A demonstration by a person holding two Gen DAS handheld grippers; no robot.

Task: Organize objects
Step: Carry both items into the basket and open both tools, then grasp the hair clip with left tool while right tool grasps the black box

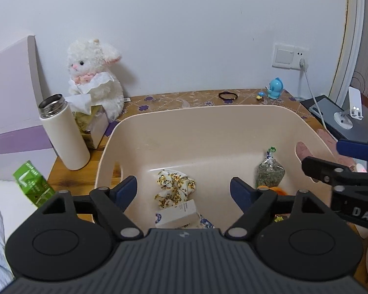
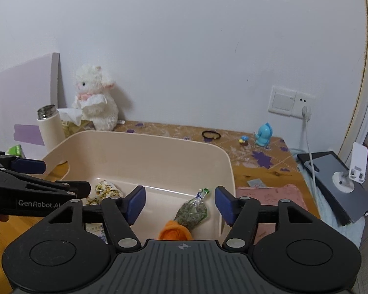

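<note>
A beige plastic bin [image 1: 208, 122] [image 2: 139, 147] stands on the wooden table. Inside lie a floral scrunchie [image 1: 175, 187] [image 2: 105, 188], a white box [image 1: 176, 214], a bag of dried herbs [image 1: 269, 171] [image 2: 192, 212] and an orange object [image 2: 175, 231]. My left gripper [image 1: 183, 187] is open and empty above the bin's near side. My right gripper [image 2: 179, 202] is open and empty over the bin's right part, above the herb bag. Each gripper shows at the edge of the other's view.
A white plush rabbit [image 1: 95, 73], a tissue box [image 1: 90, 122] and a white thermos [image 1: 63, 132] stand at the back left. A black hair tie [image 1: 228, 95] and a blue figurine [image 1: 274, 88] lie behind the bin. A pink pouch [image 2: 269, 193] and a phone stand [image 2: 350, 171] are at the right.
</note>
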